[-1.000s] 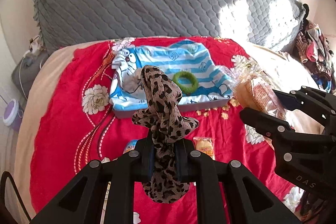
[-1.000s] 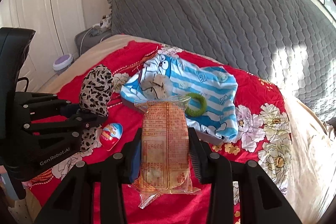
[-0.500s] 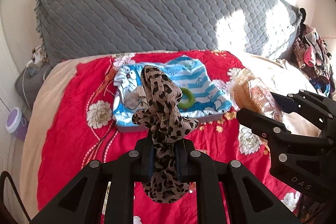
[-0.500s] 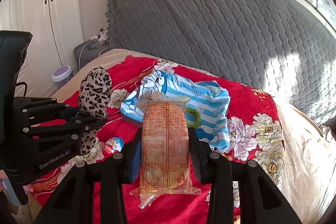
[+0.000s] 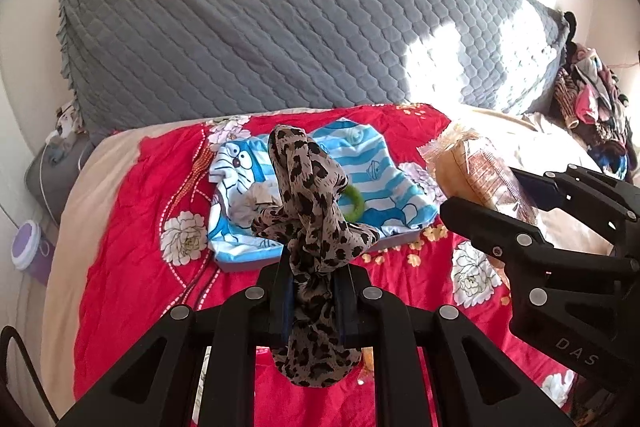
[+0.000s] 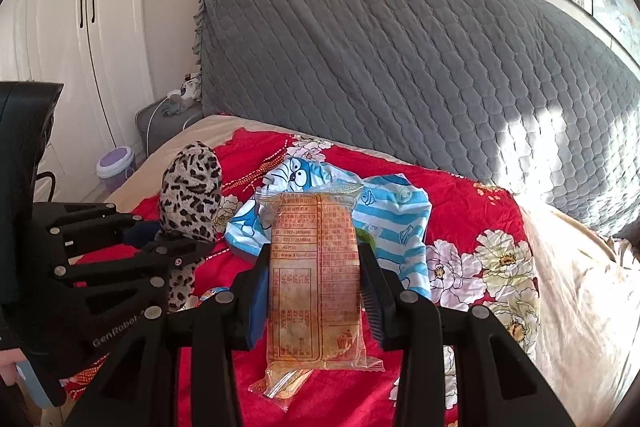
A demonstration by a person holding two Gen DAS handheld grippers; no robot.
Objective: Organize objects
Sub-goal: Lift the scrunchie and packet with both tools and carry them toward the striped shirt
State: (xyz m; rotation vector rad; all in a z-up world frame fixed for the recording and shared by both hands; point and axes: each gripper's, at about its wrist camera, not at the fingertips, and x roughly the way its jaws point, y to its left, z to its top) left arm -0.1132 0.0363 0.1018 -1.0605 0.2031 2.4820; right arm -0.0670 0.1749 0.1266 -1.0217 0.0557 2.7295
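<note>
My left gripper (image 5: 314, 267) is shut on a leopard-print cloth (image 5: 308, 195) and holds it up above the red floral bedspread (image 5: 132, 227). My right gripper (image 6: 314, 267) is shut on a clear packet of orange snack (image 6: 314, 267), also held above the bed. Each gripper shows in the other's view: the right one with the packet (image 5: 476, 175), the left one with the cloth (image 6: 192, 195). A blue striped cartoon garment (image 5: 360, 163) lies on a grey tray (image 5: 248, 263) with a green ring (image 5: 354, 201) on it.
A quilted grey headboard cover (image 5: 280, 27) stands behind the bed. A pile of clothes (image 5: 592, 107) sits at the far right. A purple-lidded bin (image 6: 116, 163) and a white wardrobe (image 6: 80, 47) are left of the bed. A small wrapped item (image 6: 212, 293) lies below the left gripper.
Both grippers have lifted and pulled back from the bed with their loads still held. The garment and tray now look smaller and farther away.
</note>
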